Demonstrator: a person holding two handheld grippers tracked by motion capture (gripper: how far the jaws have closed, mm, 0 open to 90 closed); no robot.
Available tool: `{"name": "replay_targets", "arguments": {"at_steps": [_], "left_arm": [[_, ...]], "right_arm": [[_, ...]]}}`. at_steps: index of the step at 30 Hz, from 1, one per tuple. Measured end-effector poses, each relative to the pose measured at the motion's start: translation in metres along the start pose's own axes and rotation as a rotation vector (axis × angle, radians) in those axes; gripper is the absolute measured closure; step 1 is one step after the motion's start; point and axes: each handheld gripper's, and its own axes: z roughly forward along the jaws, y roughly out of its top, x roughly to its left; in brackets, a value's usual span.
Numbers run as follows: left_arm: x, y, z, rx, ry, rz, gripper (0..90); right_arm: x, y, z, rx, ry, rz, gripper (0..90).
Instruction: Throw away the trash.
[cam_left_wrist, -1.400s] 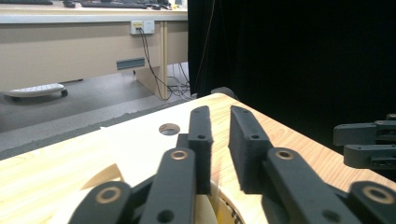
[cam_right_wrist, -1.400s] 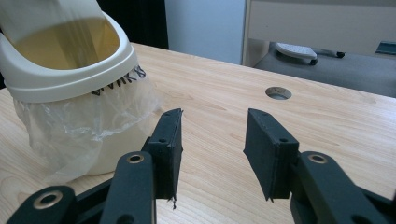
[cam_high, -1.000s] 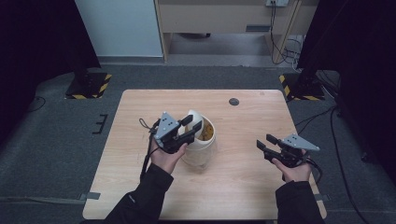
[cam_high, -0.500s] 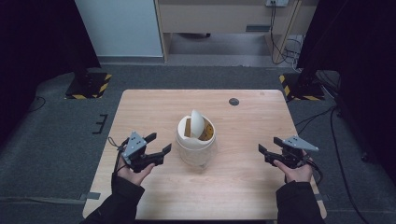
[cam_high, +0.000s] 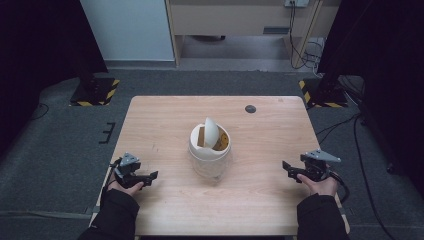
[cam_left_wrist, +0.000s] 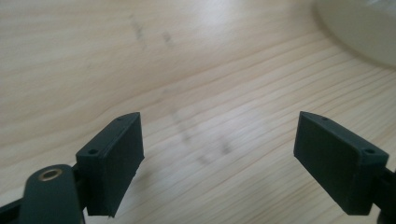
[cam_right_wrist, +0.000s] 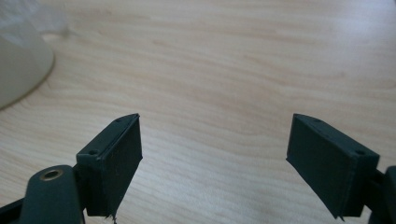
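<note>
- A small white bin (cam_high: 210, 155) stands upright near the middle of the wooden table (cam_high: 165, 120).
- It is round and wider at the bottom, as the pale curve in the left gripper view (cam_left_wrist: 359, 28) hints.
- Its white swing lid (cam_high: 211, 132) is tipped up on edge, so the top is partly open.
- Something yellow-brown (cam_high: 223, 142) shows inside; I cannot tell what it is.
- The left gripper (cam_high: 148, 176) is low near the table's left front edge, well apart from the bin. Its jaws are spread wide with nothing between them.
- The right gripper (cam_high: 286, 166) is near the right front edge, also spread wide and holding nothing.
- A small dark round spot (cam_high: 250, 108) sits on the table's far side.
</note>
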Motion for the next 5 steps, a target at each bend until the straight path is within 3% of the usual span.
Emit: {"name": "replay_targets", "arguments": {"at_steps": [5], "left_arm": [[0.0099, -0.0058, 0.0056, 0.058, 0.026, -0.008, 12.6]], "right_arm": [[-0.0039, -0.0043, 0.0094, 0.066, 0.011, -0.031, 16.9]]}}
